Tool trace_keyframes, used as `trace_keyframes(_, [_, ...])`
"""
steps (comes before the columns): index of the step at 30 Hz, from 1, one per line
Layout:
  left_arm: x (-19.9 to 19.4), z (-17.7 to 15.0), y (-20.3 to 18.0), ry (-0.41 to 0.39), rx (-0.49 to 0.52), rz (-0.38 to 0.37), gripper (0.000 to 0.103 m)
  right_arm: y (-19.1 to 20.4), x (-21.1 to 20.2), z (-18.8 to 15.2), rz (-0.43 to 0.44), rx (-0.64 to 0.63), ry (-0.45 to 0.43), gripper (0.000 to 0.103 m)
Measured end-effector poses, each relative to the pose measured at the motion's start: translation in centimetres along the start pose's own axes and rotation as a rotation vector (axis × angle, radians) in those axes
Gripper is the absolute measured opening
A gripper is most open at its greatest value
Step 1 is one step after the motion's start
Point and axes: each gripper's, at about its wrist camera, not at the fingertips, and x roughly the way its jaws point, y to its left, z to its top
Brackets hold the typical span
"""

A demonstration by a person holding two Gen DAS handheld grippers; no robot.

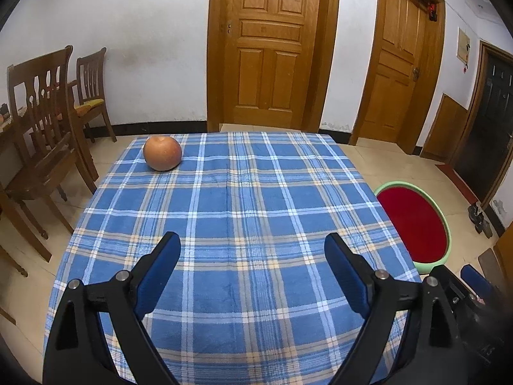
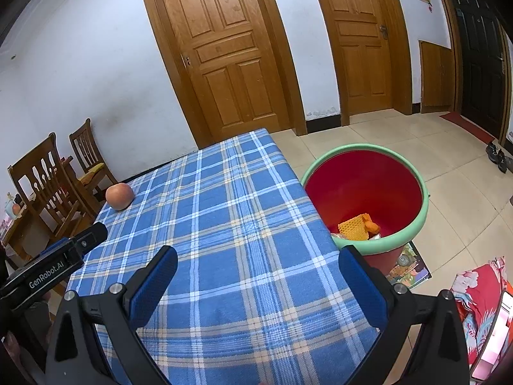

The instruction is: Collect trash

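Two hand-held grippers hover over the near edge of the worktop (image 1: 243,199), which is covered by one blue plaid cloth. The left hand-held gripper (image 1: 253,250) has its jaws spread wide with nothing between them; the right hand-held gripper (image 2: 258,264) is likewise wide open and holds nothing. One round orange-red fruit (image 1: 162,153) sits alone near the far left corner of the worktop. One red bin with a green rim (image 2: 365,192) stands on the floor just beside the worktop's right edge.

In the left wrist view the worktop hides the bin's lower part, so its contents cannot be seen. The right wrist view looks down into it and shows a yellow waffle-patterned scrap (image 2: 354,227) with a few other bits I cannot identify. That view also catches the body of the left device at its left edge. Two wooden chairs (image 1: 48,128) stand off the worktop's left side, and three doors (image 1: 269,45) line the far wall, the dark one cut off by the frame.
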Motion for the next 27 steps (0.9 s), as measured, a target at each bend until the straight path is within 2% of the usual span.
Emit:
trace_keyframes(8, [0.11, -0.07, 0.39, -0.001, -0.010, 0.030, 0.090, 0.20, -0.11, -0.03, 0.003, -0.005, 0.002, 0.102])
trace_keyframes(27, [0.08, 0.01, 0.62, 0.000, -0.017, 0.027, 0.090, 0.32, -0.16, -0.09, 0.001, -0.006, 0.001, 0.102])
